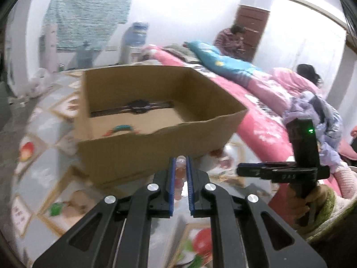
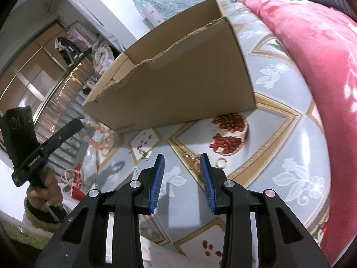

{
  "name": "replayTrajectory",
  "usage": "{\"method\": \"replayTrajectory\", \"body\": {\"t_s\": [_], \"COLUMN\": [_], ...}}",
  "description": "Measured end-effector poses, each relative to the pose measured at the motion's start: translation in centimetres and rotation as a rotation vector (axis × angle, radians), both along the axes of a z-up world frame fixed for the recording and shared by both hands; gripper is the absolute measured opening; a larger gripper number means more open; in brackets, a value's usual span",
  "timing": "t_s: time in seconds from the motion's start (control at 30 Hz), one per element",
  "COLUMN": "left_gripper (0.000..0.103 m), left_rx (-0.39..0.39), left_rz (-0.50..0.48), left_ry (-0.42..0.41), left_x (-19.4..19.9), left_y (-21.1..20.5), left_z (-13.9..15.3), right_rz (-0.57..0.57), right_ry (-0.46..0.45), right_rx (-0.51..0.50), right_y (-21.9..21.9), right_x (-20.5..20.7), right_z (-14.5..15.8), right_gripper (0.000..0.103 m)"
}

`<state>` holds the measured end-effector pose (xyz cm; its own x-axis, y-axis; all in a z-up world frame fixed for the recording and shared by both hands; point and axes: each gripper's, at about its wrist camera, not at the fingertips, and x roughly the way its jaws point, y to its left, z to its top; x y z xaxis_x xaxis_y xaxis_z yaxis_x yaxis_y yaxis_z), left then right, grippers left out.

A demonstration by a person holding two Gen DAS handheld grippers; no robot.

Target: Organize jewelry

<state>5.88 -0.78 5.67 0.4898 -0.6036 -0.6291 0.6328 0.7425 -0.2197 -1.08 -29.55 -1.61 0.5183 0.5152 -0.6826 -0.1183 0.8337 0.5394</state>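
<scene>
No legible text, labels or numbers anywhere.

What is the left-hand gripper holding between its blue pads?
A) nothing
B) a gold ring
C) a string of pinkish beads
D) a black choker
C: the left gripper is shut on a pink bead bracelet, which also dangles from its tip in the right wrist view.
</scene>
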Motion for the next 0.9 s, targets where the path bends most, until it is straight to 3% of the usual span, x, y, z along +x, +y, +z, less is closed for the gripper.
{"method": "replayTrajectory", "body": {"t_s": [0.23, 0.37, 0.43, 0.57, 0.73, 0.9], "left_gripper": [0.009, 0.010, 0.010, 0.010, 0.015, 0.015], "left_rx": [0.195, 0.322, 0.360, 0.378, 0.280, 0.240], "left_rz": [0.158, 0.163, 0.135, 0.121, 0.122, 0.046], "left_ry": [-0.040, -0.067, -0.024, 0.034, 0.014, 0.030], "left_x": [0.8, 0.7, 0.7, 0.4, 0.0, 0.1], "left_y": [3.9, 3.4, 2.6, 1.8, 1.9, 0.3], "left_z": [-1.6, -4.0, -6.0, -8.2, -6.8, -6.8], "right_rz": [0.015, 0.015, 0.019, 0.034, 0.067, 0.104], "right_ry": [0.004, 0.019, 0.028, 0.025, 0.018, 0.028], "right_rx": [0.005, 0.010, 0.012, 0.006, 0.008, 0.020], "right_y": [0.3, 0.6, 0.8, 1.3, 2.2, 3.2], "right_x": [0.4, 0.5, 0.5, 0.4, 0.3, 0.4], "right_z": [-0.2, -0.4, -0.6, -0.2, -0.2, -0.7], "right_gripper": [0.033, 0.033, 0.033, 0.033, 0.034, 0.034]}}
